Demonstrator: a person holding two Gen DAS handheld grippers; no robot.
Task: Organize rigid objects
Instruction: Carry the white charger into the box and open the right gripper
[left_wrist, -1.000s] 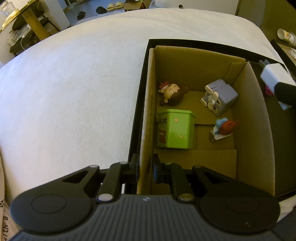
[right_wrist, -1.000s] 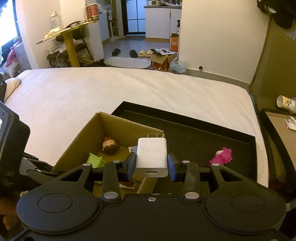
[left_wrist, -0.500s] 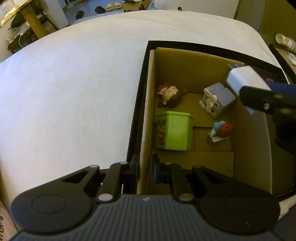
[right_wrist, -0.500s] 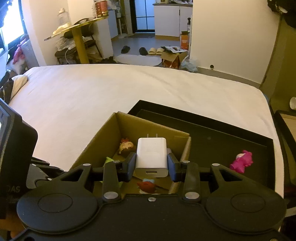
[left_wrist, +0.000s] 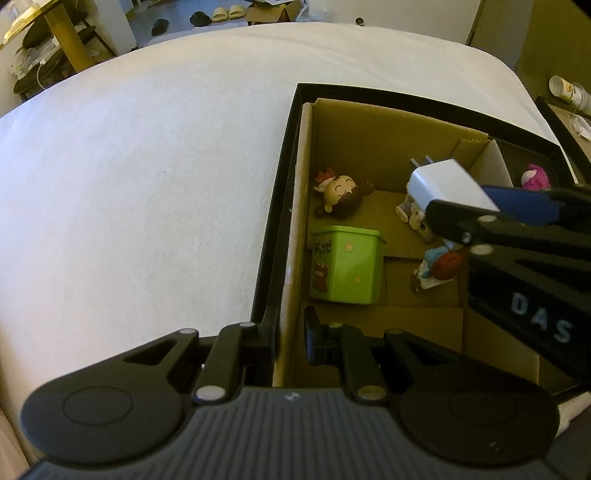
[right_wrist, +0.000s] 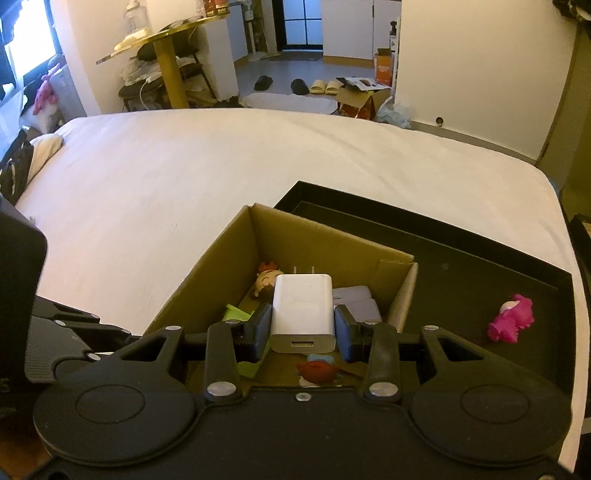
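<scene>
White bed (left_wrist: 147, 184), cardboard box (left_wrist: 369, 133), figurines inside

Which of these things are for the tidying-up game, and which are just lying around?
For the tidying:
white charger, held by the right gripper
cardboard box, its wall clamped by the left gripper
green tub
pink toy

Just lying around:
slippers
gold table

Left tongs (left_wrist: 290, 334) clamped on near-left wall of cardboard box (left_wrist: 293, 236). Inside: green bin (left_wrist: 345, 266), brown-haired figurine (left_wrist: 341, 194). Right tongs (left_wrist: 456, 208) hold white charger (left_wrist: 448, 184) over box's far right.
</scene>
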